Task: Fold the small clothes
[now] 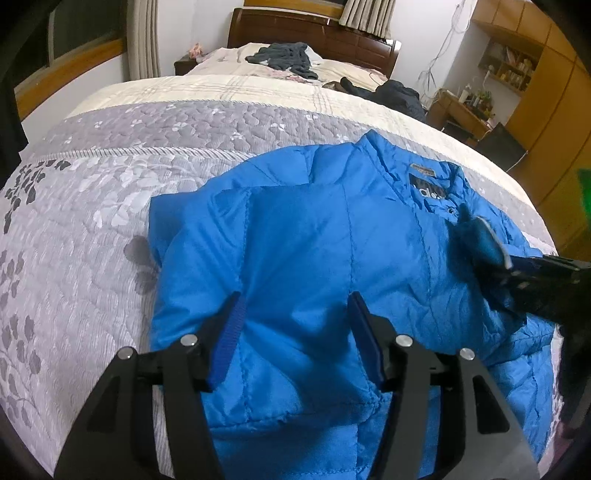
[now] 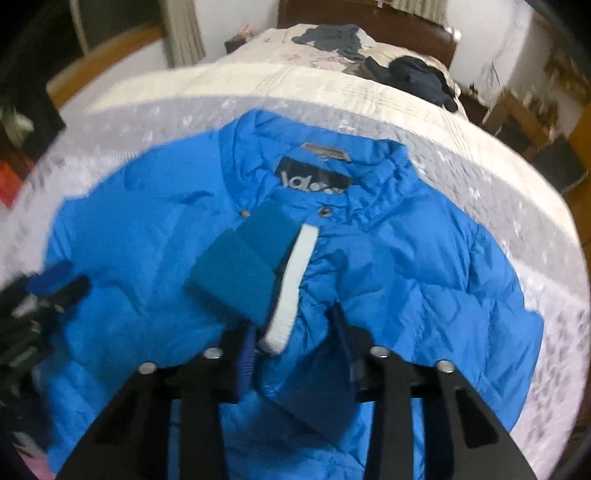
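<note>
My left gripper (image 1: pixel 293 299) hangs wide above the blue jacket (image 1: pixel 332 258) on the grey floral bedspread (image 1: pixel 92 221). My right gripper (image 2: pixel 295 321) pinches its cuff (image 2: pixel 255 266); dark clothes (image 1: pixel 284 57) lie far up the bed.

**Two wrist fisheyes, both low over the bed, facing the headboard**

Left wrist view: sits behind the left tool (image 1: pixel 293 299), looks forward and down along its fingers, close above the blue jacket (image 1: pixel 332 258). The right tool (image 1: pixel 480 240) enters from the right edge, blurred.

Right wrist view: same heading, close, centred nearer the jacket collar (image 2: pixel 332 162); whole frame motion-blurred. The left tool (image 2: pixel 55 284) shows at the left edge.

Shared: jacket, quilted bed (image 1: pixel 110 221), dark clothes pile (image 1: pixel 284 55) far back, headboard (image 1: pixel 314 33), wooden shelving on the right.
</note>
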A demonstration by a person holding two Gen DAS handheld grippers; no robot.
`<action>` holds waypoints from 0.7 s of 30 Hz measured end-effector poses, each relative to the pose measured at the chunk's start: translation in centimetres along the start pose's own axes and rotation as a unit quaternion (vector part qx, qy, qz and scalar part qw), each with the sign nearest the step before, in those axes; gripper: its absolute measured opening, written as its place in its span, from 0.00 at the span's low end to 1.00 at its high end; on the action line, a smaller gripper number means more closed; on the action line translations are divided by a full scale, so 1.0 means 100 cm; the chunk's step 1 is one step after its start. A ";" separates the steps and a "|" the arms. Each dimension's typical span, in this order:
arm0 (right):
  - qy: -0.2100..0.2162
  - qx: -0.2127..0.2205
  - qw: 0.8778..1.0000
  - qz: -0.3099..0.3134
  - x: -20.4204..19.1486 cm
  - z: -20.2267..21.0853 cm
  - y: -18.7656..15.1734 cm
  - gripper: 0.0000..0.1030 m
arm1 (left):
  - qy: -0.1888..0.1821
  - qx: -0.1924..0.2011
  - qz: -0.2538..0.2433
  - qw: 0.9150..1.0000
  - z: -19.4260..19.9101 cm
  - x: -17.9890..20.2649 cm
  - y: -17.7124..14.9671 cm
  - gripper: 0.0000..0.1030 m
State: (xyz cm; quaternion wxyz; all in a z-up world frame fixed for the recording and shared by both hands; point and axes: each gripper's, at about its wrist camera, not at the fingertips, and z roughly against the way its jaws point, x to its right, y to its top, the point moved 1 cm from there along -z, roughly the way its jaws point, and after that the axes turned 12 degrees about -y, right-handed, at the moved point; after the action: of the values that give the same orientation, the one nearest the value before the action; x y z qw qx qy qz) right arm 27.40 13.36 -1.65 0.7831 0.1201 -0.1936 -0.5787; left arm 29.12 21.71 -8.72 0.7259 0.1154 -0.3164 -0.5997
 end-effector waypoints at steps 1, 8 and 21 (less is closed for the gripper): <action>0.025 0.002 0.999 -0.020 0.012 0.004 -0.001 0.34 | 0.000 0.000 0.000 1.000 0.000 0.000 0.000 0.56; 0.109 0.006 0.989 -0.100 0.073 0.022 -0.021 0.33 | 0.002 0.002 -0.003 1.000 -0.001 0.001 -0.001 0.58; 0.144 0.004 0.973 -0.179 0.160 0.010 -0.066 0.51 | 0.007 0.004 -0.011 1.000 -0.002 0.003 -0.002 0.60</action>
State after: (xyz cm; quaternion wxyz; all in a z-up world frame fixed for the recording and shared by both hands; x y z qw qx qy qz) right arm 25.41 -3.84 -0.87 0.6857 0.2383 -0.0563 -0.6854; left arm 29.05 21.31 -8.87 0.7207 0.1263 -0.3128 -0.6056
